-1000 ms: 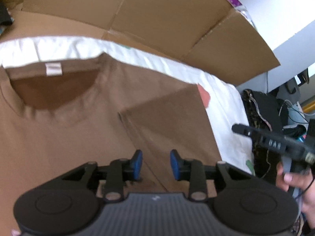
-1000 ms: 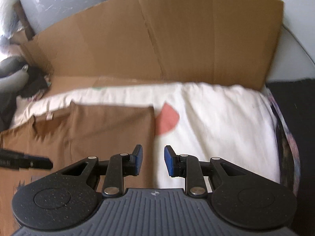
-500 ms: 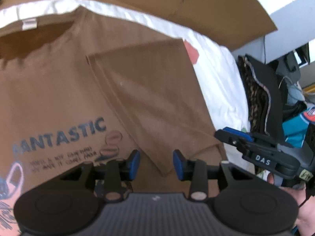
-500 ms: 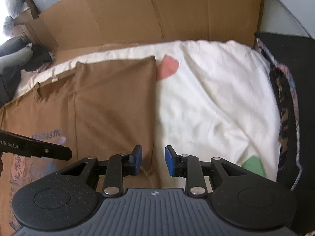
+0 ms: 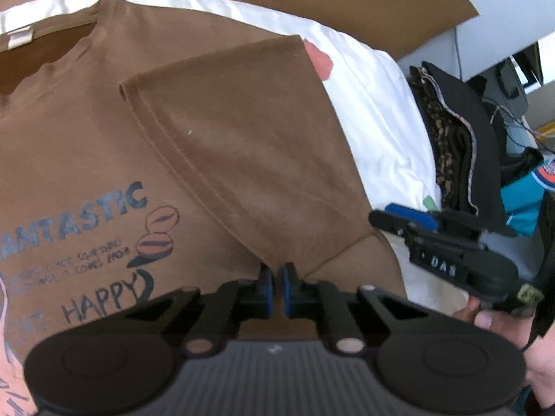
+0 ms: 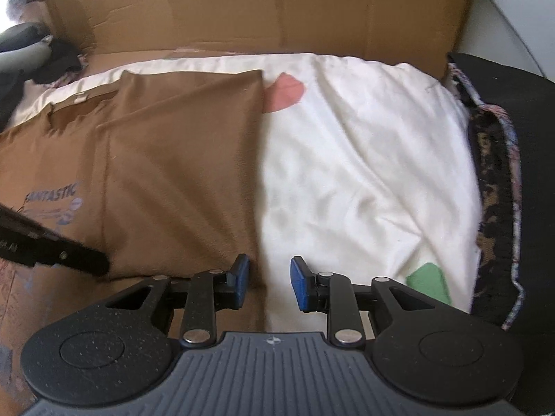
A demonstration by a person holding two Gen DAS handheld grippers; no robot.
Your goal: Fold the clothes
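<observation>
Brown T-shirt (image 5: 104,145) flat on white sheet (image 6: 364,159); left gripper (image 5: 276,286) jaws pinched on folded sleeve's lower corner; right gripper (image 6: 269,282) jaws narrowly parted, straddling shirt's right edge.

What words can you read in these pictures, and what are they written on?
"ANTASTIC": brown T-shirt, big blue letters; the first letter is cut off at the picture's edge.
"HAPPY": same shirt, dark handwriting lower down.
"DAS": white letters on the right tongs.
Two small handwritten lines under "ANTASTIC": too blurred to read.
White neck tag: nothing readable.
White letters on the left tongs, at the right wrist view's edge: too small.
</observation>
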